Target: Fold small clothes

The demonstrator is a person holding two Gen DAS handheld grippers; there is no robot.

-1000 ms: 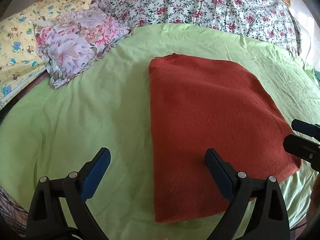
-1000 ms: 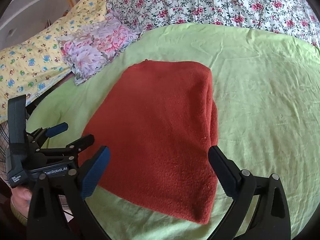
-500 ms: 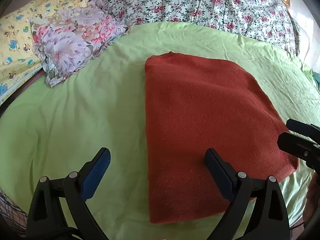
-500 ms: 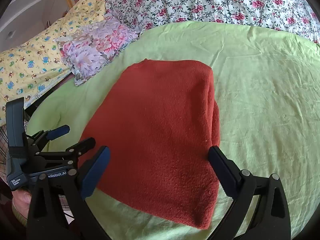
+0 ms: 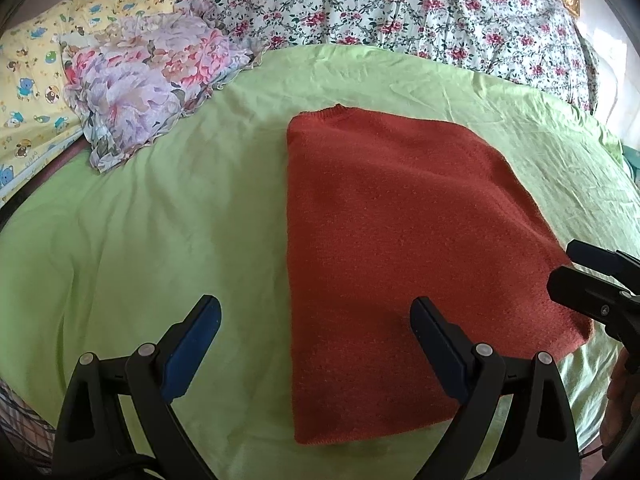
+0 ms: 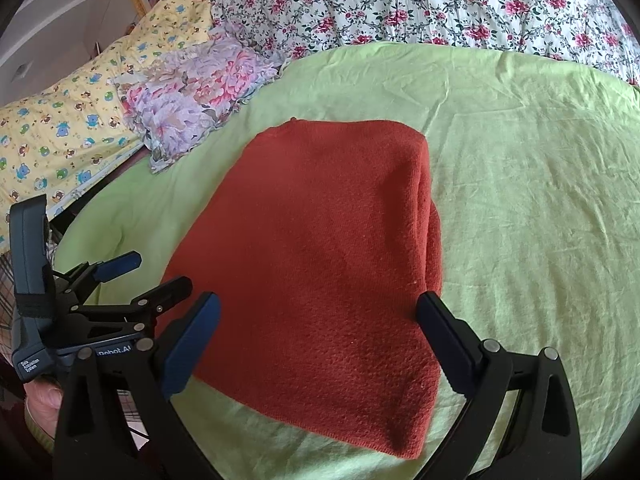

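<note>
Folded red sweater (image 5: 400, 256) — lengthwise, collar away

Green-sheeted bed (image 5: 160, 208) under folded red sweater (image 5: 392, 240), floral pillow (image 5: 140, 80).

You had bare green sheet (image 5: 160, 208) open to the left of the folded red knit (image 5: 392, 240) and to its right, while the floral cushion (image 5: 144, 84) and flowered quilt (image 5: 400, 12) blocked the far edge, and your grippers, jaws spread, crowded its near corners.
</note>
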